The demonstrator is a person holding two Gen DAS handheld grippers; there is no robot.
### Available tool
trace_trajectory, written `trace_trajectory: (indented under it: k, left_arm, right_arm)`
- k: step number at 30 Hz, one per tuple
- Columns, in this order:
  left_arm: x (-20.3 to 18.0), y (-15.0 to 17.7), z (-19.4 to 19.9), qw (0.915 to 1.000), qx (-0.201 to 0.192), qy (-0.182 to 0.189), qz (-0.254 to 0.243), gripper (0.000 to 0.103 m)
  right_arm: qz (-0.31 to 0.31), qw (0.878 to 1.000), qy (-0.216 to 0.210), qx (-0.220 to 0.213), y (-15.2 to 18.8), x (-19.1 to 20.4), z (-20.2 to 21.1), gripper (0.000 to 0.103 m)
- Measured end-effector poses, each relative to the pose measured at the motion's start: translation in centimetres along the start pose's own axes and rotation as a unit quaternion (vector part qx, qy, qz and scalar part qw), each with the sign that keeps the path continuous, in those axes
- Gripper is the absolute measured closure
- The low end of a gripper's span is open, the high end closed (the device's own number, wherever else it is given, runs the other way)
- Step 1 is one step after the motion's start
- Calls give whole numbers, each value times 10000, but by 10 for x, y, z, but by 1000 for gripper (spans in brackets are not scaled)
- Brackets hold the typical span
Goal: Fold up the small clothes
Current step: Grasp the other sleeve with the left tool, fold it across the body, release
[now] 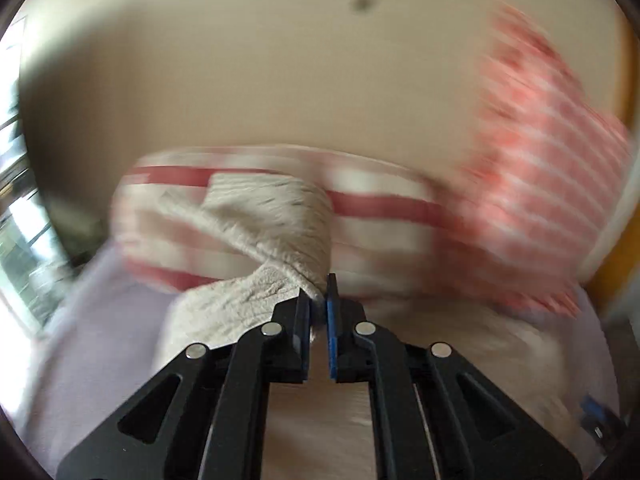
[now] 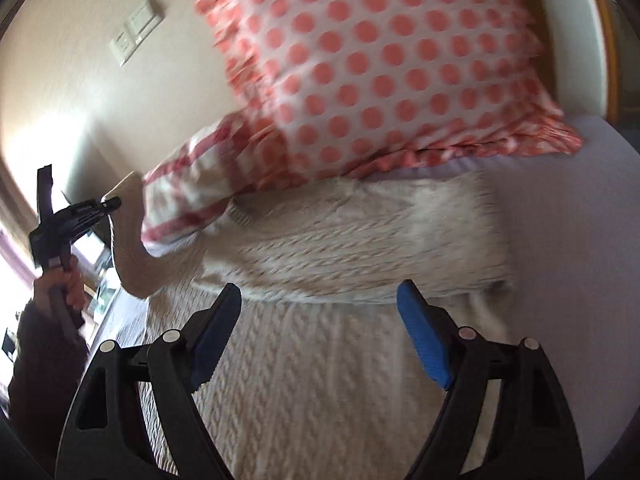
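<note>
Lavender bedding (image 2: 580, 208) carried the cream knit sweater (image 2: 340, 248) below the pillows; left gripper (image 1: 319, 300) clamped its sleeve at 12 o'clock, right gripper (image 2: 320, 332) gaped empty above the body—lay sleeve flat inward.

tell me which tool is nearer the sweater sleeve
Left. The left tool is clamped on the sleeve, lifting it. The right tool hangs open above the sweater body, apart from the sleeve.
</note>
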State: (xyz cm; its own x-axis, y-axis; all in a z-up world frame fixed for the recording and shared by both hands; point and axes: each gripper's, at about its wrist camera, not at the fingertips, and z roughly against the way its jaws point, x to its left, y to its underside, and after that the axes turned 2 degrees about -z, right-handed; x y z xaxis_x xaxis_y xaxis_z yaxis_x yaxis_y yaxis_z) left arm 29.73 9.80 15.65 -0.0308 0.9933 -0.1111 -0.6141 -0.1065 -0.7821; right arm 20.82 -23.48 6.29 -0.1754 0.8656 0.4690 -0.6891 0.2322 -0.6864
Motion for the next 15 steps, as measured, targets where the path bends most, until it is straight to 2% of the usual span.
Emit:
trace_trajectory:
  k: [2, 3, 4, 7, 8, 9, 11, 13, 15]
  left_arm:
    - [-82, 23, -19, 9947, 359, 739, -621, 96]
    - [-116, 39, -30, 9888, 628, 997, -920, 95]
    - [-151, 63, -44, 9789, 1004, 1215, -1303, 92]
    - [-185, 111, -49, 9585, 1541, 1586, -1801, 92]
    - [-183, 116, -44, 9559, 1556, 1692, -1826, 90]
    - [-174, 119, -34, 9560, 1477, 1770, -1812, 89]
    - [-148, 115, -14, 9635, 1209, 1672, -1707, 65]
    - [-122, 114, 6, 9727, 929, 1401, -1600, 57]
    - [-90, 115, 23, 9802, 794, 1068, -1466, 54]
  right_arm:
    - [-267, 9996, 116, -2, -1, -20, 4, 21]
    - [-391, 9990, 200, 27, -1, -30, 4, 21]
    - [-465, 9986, 250, 62, -1, -37, 4, 21]
    - [-770, 9963, 317, 231, 0, -60, 4, 21]
    - [-868, 9955, 230, 287, 0, -67, 3, 21]
    - [-914, 9952, 170, 316, -1, -69, 2, 22]
    - [-927, 9951, 28, 354, -6, -71, -3, 26]
    - [-886, 9950, -83, 448, -13, -67, -15, 31]
    - [-910, 9945, -60, 520, -19, -64, -25, 37]
